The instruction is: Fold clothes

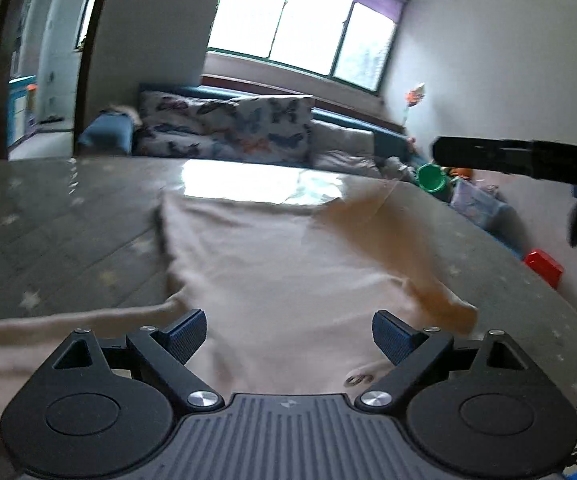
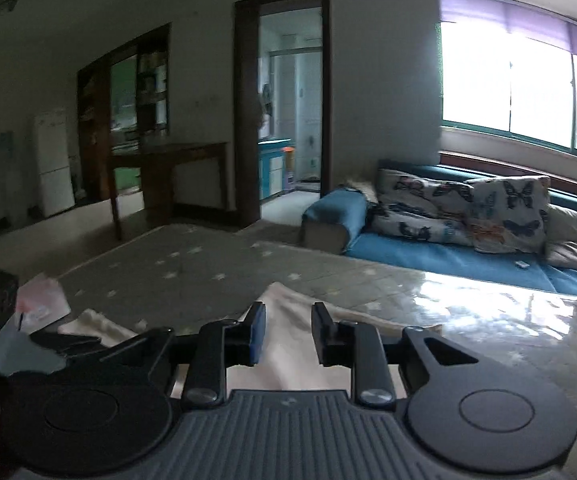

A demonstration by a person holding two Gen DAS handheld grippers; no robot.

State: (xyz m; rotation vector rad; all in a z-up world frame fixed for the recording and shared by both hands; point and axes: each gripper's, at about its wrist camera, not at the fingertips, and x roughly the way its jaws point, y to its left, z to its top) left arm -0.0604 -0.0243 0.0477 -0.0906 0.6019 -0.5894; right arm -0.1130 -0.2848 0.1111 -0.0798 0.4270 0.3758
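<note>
Handling this cream garment [image 1: 264, 264] looks easy on weight but fussy on shape: it reads as soft, light knit cloth that will sag, stretch and drag over the glossy counter [image 1: 48, 216] rather than hold a line. I would take it at an edge or corner, pinching a double layer near the hem or a sleeve end, never in the flat middle.

My left gripper [image 1: 288, 338] has its fingers spread wide, with nothing between them; the garment lies flat in the centre and lower half of the left view, just beyond and beneath the fingertips, one sleeve trailing to the lower left and another fold running to the right.

My right gripper [image 2: 288, 334] has its fingers slightly apart, not pinching; the cloth shows in the gap and just beyond, at the lower centre. Whether the pads brush the fabric I cannot tell through the blur.
</note>
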